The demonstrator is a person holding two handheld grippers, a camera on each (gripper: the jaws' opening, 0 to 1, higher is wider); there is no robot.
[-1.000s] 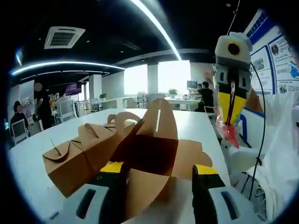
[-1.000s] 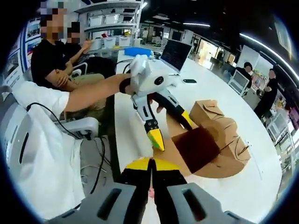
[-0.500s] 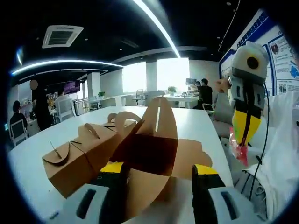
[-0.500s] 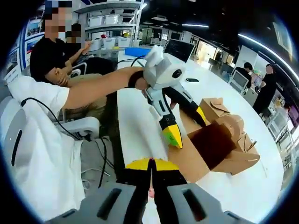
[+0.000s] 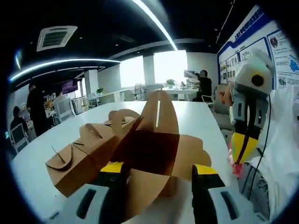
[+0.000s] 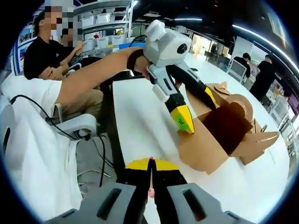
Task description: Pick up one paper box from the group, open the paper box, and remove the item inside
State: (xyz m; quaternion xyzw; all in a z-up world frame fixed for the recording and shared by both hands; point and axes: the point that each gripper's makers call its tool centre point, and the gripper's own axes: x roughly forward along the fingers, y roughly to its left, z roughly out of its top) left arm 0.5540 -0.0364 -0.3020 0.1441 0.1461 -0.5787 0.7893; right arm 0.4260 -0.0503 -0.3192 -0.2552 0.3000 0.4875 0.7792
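Cardboard box (image 5: 149, 154) is light, thin, easily creased; left gripper (image 5: 159, 175) straddles its open flap, contact unclear. Right gripper (image 6: 150, 163) is clenched on a small red item (image 5: 235, 164).

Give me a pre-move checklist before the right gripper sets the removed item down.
1. Open paper box held by left gripper, one jaw inside: ok.
2. Item out of the box, pinched by right gripper: ok.
3. Item's identity: cannot tell, just a reddish bit past the jaw tips.
4. Bare table below the right gripper for set-down: ok.
5. Other closed boxes undisturbed: ok.
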